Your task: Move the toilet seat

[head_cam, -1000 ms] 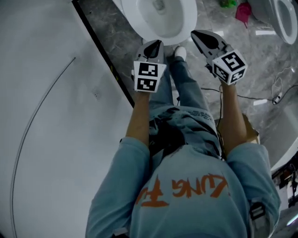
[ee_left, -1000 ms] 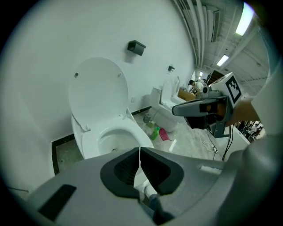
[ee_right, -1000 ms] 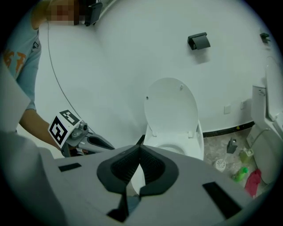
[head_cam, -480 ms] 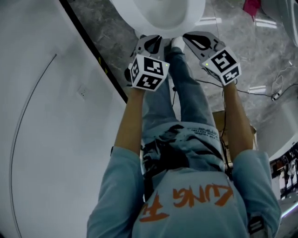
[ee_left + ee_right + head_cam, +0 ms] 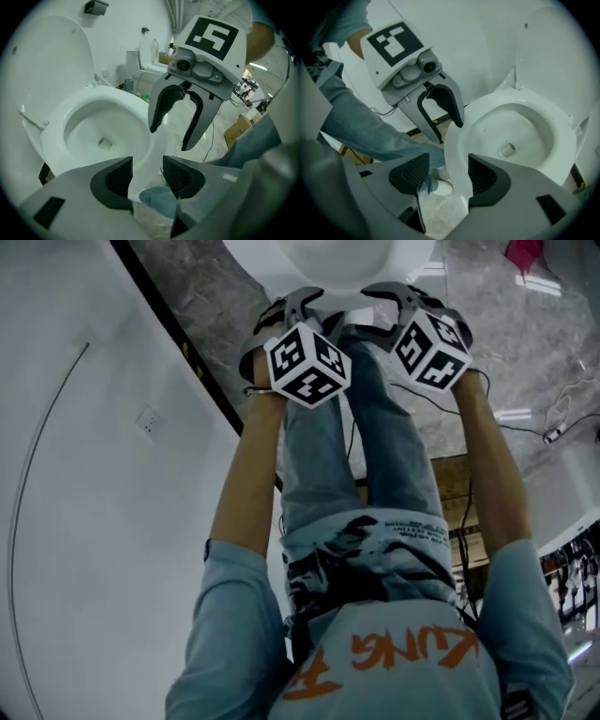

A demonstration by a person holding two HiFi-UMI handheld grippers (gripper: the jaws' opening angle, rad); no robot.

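Observation:
A white toilet stands in front of me with its lid (image 5: 51,61) raised against the back and the seat ring (image 5: 136,117) lying flat on the bowl. In the head view only the seat's front edge (image 5: 328,279) shows at the top. My left gripper (image 5: 147,172) is at that front edge, jaws opening, with the white rim in the gap and the pads clear of it. My right gripper (image 5: 447,176) is beside it, jaws opening around the same rim (image 5: 457,140), not pressing on it. Each gripper shows in the other's view: right gripper (image 5: 169,138), left gripper (image 5: 449,131).
A white wall panel (image 5: 103,484) with a black floor strip (image 5: 202,381) runs along the left. My legs in jeans (image 5: 375,446) and a white shoe (image 5: 438,187) stand under the rim. A cable (image 5: 525,432) and a cardboard box (image 5: 469,512) lie at the right; another toilet (image 5: 147,61) stands behind.
Both grippers have moved forward from short of the bowl to its front rim, and their jaws have gone from shut to open around that rim. The view has shifted forward.

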